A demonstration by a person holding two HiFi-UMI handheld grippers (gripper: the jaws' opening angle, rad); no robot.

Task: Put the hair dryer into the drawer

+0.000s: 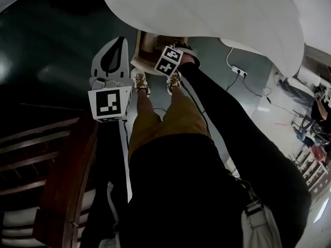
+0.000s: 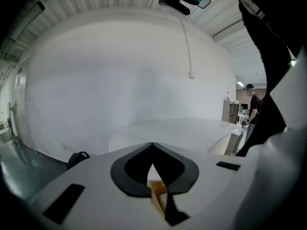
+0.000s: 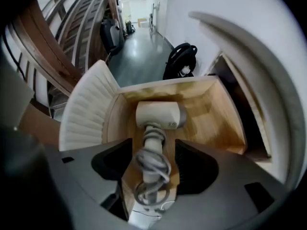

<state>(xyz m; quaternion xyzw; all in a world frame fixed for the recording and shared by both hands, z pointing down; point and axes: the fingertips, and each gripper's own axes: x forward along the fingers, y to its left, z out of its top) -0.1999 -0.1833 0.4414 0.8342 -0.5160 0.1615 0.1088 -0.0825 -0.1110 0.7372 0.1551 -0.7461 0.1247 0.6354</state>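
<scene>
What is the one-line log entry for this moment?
hair dryer: in drawer | right gripper: open, above it | left gripper: shut, empty

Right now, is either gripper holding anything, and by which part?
Nothing is held. The right gripper stands open above the hair dryer lying in the drawer; the left gripper is shut, empty.

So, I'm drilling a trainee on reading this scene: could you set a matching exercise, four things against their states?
Things:
1. hair dryer
2. drawer
3. left gripper
4. right gripper

States:
A. fingers together, nothing held
B. pulled out, standing open
C. fingers spread apart, pointing down
D. lying on a wooden bottom, cord wound round the handle

Pairs: 1-D, 2-B, 3-A, 4-C
</scene>
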